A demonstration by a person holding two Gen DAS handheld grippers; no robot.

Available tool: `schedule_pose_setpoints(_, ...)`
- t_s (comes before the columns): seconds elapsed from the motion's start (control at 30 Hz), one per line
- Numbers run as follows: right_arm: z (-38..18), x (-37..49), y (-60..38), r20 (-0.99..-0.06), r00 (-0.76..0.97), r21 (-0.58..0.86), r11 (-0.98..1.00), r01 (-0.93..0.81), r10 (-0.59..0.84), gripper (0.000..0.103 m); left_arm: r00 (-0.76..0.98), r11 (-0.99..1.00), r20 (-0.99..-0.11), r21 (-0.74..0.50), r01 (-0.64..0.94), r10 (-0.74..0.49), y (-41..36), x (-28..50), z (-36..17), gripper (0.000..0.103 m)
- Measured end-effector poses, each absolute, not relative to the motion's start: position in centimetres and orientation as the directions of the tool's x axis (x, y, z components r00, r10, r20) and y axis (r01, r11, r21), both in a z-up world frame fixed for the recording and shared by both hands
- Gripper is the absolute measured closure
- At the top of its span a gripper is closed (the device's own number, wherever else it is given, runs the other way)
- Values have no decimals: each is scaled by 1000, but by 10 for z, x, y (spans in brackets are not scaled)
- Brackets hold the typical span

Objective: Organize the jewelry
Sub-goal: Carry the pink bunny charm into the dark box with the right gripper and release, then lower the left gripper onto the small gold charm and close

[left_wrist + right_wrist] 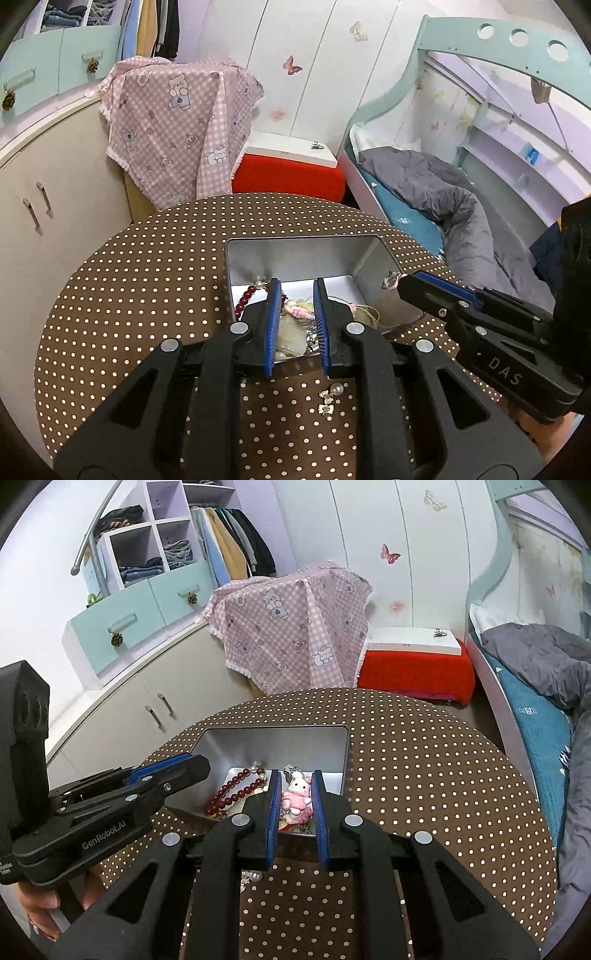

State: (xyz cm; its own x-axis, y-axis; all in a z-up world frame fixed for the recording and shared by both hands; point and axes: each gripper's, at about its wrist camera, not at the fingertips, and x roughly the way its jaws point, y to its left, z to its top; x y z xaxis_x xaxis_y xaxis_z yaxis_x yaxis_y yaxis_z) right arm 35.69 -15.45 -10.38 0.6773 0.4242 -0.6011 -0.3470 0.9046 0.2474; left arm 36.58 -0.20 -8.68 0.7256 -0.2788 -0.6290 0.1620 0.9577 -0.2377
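A silver tin box sits on the brown dotted table and holds several pieces of jewelry. Among them is a red bead bracelet. My right gripper is shut on a small pink bunny charm above the box. In the left wrist view the bunny charm shows at the right gripper's tip. My left gripper hovers over the box's near-left edge, with a narrow gap and nothing between its pads. A pearl and gold earrings lie loose on the table in front of the box.
Behind the table stand a red stool with a white box on top and a pink checked cloth draped over something. A beige cabinet is at the left. A bed with a grey quilt is at the right.
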Motion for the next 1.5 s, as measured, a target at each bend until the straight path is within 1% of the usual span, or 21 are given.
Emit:
schedule_pose_setpoints(0.03,-104,357,-155,-600,677,251,904,-347,426,88,727,957,-627,-238,163,-280,-2,365,-86,84)
schedule_pose_setpoints(0.1,-102,356,-157,-595,683,251,905,-343,424,88,731,957,-623,-238,165,-281,-3,363,-84,75)
schedule_pose_setpoints(0.17,-103,356,-158,-593,681,260,903,-343,429,88,743,957,-609,-238,164,-278,-3,359,-82,45)
schedule_pose_setpoints(0.23,-103,356,-159,-589,683,266,902,-341,432,88,759,961,-595,-229,155,-264,-2,355,-79,44)
schedule_pose_setpoints(0.53,-96,355,-158,-568,693,283,896,-343,445,88,782,973,-584,-191,130,-219,0,339,-68,44)
schedule_pose_setpoints(0.73,-93,355,-151,-569,687,281,892,-354,451,88,796,983,-581,-158,98,-172,5,330,-66,39)
schedule_pose_setpoints(1.0,-93,356,-152,-571,684,295,891,-346,454,87,794,985,-589,-164,61,-147,18,322,-68,35)
schedule_pose_setpoints(1.1,-87,352,-154,-553,693,303,887,-349,462,87,798,985,-586,-167,51,-141,21,316,-66,33)
schedule_pose_setpoints(1.13,-84,349,-156,-544,700,307,886,-347,463,86,801,984,-582,-170,48,-139,23,314,-65,30)
schedule_pose_setpoints(1.17,-81,347,-158,-536,707,307,886,-346,462,83,806,984,-576,-174,41,-135,25,311,-64,28)
schedule_pose_setpoints(1.27,-69,335,-165,-503,726,311,882,-354,469,78,823,983,-554,-179,28,-124,29,301,-58,25)
schedule_pose_setpoints(1.37,-60,324,-171,-478,745,303,883,-358,466,71,831,983,-540,-180,40,-133,27,291,-55,25)
schedule_pose_setpoints(1.5,-56,305,-183,-458,762,293,887,-357,457,67,828,983,-539,-171,71,-154,18,279,-58,25)
